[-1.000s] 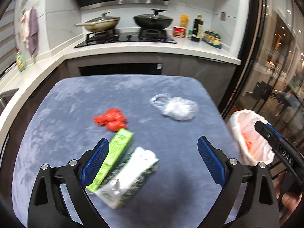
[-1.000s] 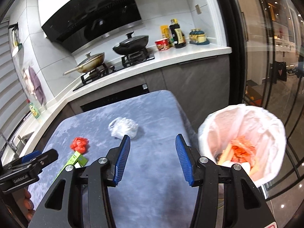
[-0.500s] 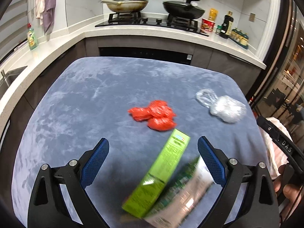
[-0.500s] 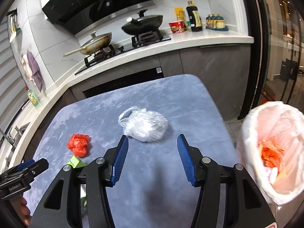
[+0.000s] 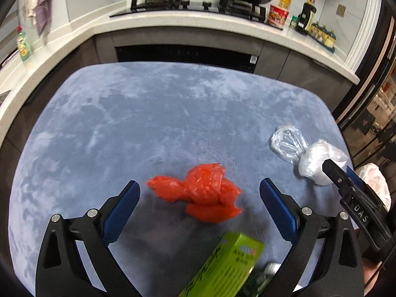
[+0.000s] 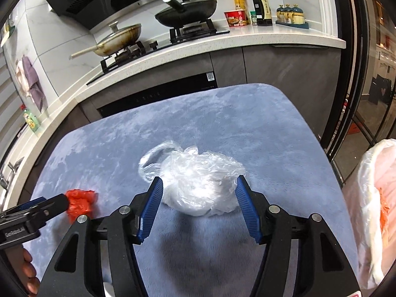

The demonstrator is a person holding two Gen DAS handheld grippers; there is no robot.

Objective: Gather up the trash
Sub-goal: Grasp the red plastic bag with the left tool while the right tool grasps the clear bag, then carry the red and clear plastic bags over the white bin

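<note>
Trash lies on the blue table: a clear bag at frame centre sits between the wide-open right gripper, while the left gripper (also wide) frames a red bag, each lined up, I judge, for grasping.

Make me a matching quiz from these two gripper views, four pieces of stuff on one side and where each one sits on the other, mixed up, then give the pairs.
1. clear plastic bag
2. red plastic bag
3. green carton
4. lined trash bin

A. beside the table's right edge
B. nearest the left camera
C. between the right gripper's open fingers
D. ahead of the left gripper

Pairs: 1-C, 2-D, 3-B, 4-A
</note>
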